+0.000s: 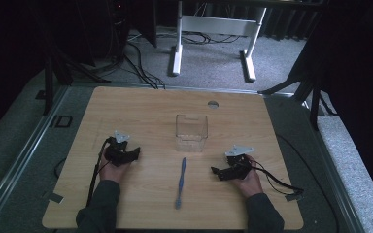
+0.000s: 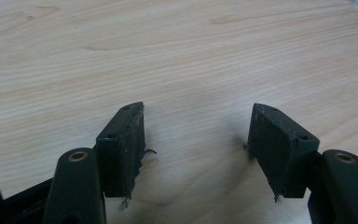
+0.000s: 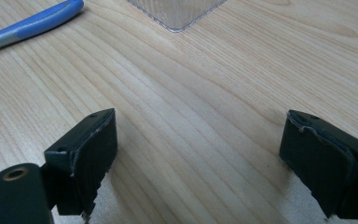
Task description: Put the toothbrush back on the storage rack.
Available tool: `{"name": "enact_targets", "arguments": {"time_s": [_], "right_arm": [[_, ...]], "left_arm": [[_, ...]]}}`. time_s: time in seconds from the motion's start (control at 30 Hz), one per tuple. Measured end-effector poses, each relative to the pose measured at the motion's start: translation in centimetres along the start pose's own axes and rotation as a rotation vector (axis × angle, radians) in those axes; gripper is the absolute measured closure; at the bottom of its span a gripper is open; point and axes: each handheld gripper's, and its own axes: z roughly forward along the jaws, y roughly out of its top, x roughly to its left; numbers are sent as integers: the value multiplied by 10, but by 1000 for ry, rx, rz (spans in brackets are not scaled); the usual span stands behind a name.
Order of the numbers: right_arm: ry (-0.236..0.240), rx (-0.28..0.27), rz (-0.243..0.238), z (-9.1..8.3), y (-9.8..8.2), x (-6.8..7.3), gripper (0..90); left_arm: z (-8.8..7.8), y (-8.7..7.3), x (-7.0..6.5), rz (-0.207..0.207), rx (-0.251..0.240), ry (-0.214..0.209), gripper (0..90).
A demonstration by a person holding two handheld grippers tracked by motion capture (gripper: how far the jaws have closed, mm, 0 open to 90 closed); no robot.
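My left gripper (image 1: 132, 154) rests low on the wooden table (image 1: 141, 104), well left of everything else. Its jaws stand wide apart with nothing between them, and in the left gripper view I see bare wood grain past the pads.

Toward the middle lies the blue toothbrush (image 1: 180, 182), flat on the table, lengthwise from my side toward the far edge. Just beyond its far end stands the clear plastic container (image 1: 191, 132), upright and empty as far as I can tell.

On the right, my right gripper (image 1: 218, 171) sits near the toothbrush but apart from it. Its jaws are spread wide and hold nothing; in the right gripper view they frame bare wood, with the toothbrush (image 3: 30, 24) at the upper left and a corner of the container (image 3: 177, 14) above.

The risks, as I judge them: the toothbrush is thin and lies flat, so a pinch from the side could roll it or skid it away. The container looks light, so a nudge while lowering the brush in could tip or push it.

The table is pale wood with a cable hole (image 1: 213, 104) near its far edge. Beyond it I see grey carpet, loose cables, a white desk frame (image 1: 213, 29) and dark curtains.
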Motion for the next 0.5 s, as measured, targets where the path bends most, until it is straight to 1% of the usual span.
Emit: {"name": "enact_targets", "arguments": {"time_s": [0.2, 0.23, 0.3, 0.5], "right_arm": [[-4, -1, 4, 0, 0, 0, 108], [-4, -1, 4, 0, 0, 0, 108], [-6, -1, 6, 0, 0, 0, 108], [-8, -1, 8, 0, 0, 0, 109]], "left_arm": [[-8, 2, -19, 22, 6, -33, 380], [-8, 2, -19, 22, 6, -33, 381], [-12, 4, -26, 29, 5, -47, 381], [-19, 5, -37, 32, 0, -80, 381]]}}
